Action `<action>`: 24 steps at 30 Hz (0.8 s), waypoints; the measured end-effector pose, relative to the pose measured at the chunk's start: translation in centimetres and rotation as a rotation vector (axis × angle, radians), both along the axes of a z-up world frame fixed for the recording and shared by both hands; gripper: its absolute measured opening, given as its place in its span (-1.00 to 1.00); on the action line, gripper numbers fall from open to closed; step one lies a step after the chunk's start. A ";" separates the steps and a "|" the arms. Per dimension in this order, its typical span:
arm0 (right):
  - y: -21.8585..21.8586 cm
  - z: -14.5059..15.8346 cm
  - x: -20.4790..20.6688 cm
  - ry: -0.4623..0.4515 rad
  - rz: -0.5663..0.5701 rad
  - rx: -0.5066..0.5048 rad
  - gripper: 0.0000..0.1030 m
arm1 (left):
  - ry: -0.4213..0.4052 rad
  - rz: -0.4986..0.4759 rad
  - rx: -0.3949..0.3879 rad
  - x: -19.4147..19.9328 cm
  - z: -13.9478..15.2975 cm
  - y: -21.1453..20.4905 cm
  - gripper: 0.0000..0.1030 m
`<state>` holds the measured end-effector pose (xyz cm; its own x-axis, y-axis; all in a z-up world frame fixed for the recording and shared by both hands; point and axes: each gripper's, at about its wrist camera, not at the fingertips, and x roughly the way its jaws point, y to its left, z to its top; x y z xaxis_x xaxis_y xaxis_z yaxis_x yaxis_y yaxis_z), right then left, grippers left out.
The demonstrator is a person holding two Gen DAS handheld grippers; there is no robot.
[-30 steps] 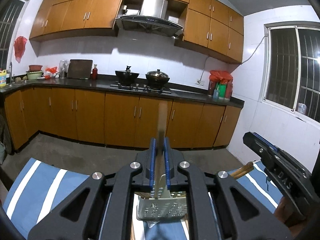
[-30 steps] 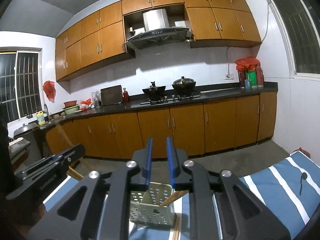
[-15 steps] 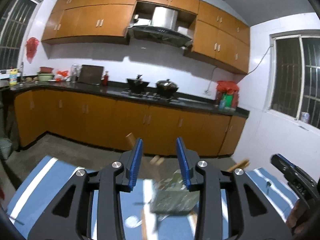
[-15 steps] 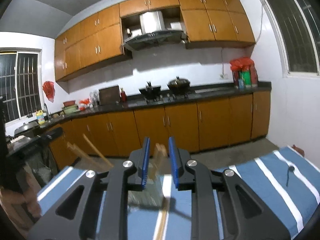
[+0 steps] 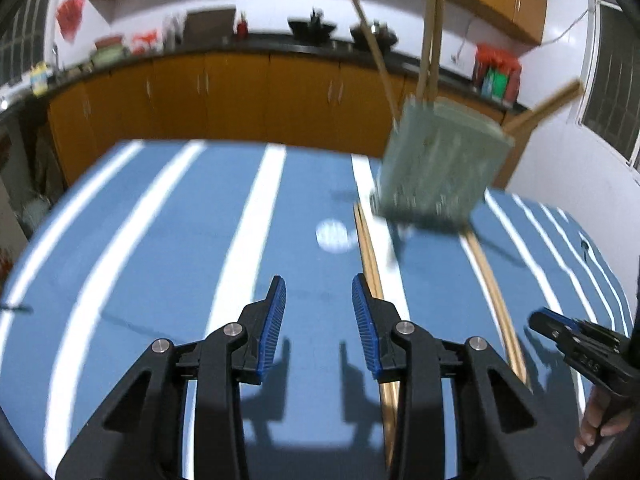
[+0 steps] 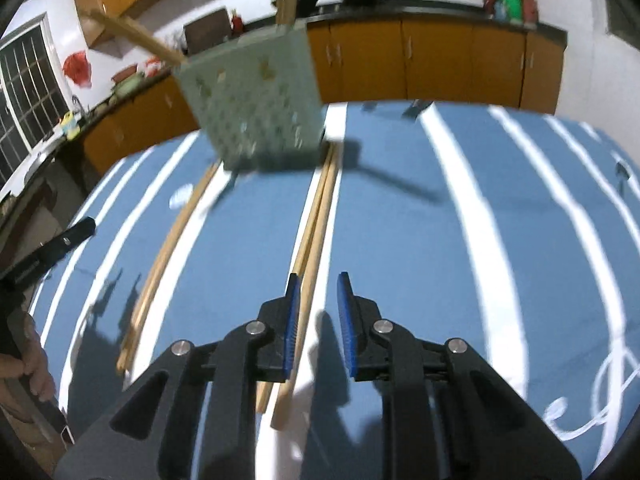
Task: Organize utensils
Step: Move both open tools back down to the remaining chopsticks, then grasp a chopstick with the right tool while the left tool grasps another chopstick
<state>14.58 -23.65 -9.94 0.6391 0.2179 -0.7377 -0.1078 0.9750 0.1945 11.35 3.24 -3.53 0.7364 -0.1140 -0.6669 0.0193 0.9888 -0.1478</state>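
Observation:
A pale green perforated utensil holder (image 5: 440, 168) (image 6: 256, 108) stands on the blue striped tablecloth (image 5: 180, 240), with several wooden chopsticks sticking out of it. Two pairs of chopsticks lie flat in front of it. One pair (image 5: 370, 256) (image 6: 168, 248) runs past the right finger of my left gripper (image 5: 319, 284), which is open and holds nothing. The other pair (image 5: 492, 280) (image 6: 316, 216) passes under the left finger of my right gripper (image 6: 318, 280), whose jaws stand a narrow gap apart with only cloth showing between them.
Each gripper shows at the edge of the other's view, the right one (image 5: 576, 344) and the left one (image 6: 60, 244), each with a hand (image 5: 592, 420) behind it. Wooden kitchen cabinets (image 5: 240, 92) and a dark counter run behind the table's far edge.
Both grippers dropped and tilted down towards the table. The left one, shut on a wooden stick over the holder a second ago, let go and opened. The right one's narrow gap stayed the same.

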 end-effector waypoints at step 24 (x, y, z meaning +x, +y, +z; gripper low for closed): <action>-1.4 -1.2 1.1 0.037 -0.103 -0.103 -0.84 | 0.120 -0.124 -0.026 -0.2 -3.4 -2.5 -0.36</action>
<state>15.67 -25.04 -11.10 0.6262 0.0741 -0.7761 -0.0004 0.9955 0.0948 11.14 0.71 -6.92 0.6312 -0.2172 -0.7445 0.1212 0.9758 -0.1820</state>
